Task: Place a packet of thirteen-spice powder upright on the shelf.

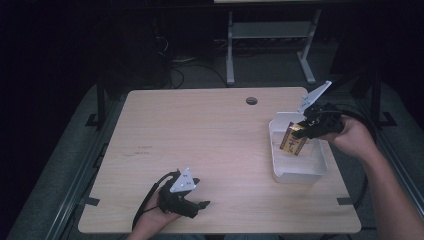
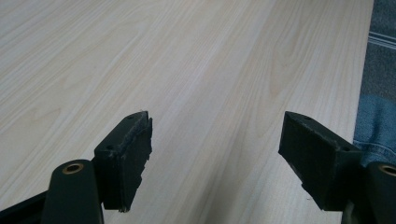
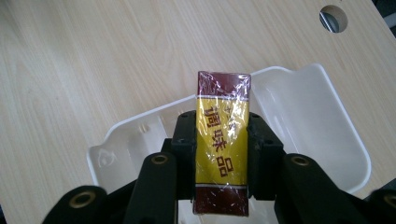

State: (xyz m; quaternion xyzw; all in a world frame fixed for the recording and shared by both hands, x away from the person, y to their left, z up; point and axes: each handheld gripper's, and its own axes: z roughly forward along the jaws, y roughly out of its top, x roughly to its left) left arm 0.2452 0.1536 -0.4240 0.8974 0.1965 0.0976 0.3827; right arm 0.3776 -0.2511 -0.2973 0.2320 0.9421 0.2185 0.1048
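- State: the right gripper clamps a foil-wrapped packet by its long sides and holds it above the white plastic tub at the table's right edge. The left gripper rests near the front edge with jaws spread and nothing between them.
- Risk: the glossy film is slick, so the packet may slide through the pads.
- Risk: the tub is light and thin-walled. A jaw catching its rim may push it off the right edge.
- Materials: the packet is a flat maroon-and-yellow rectangle; the tub is translucent with rounded corners; the table is pale wood-grain laminate.
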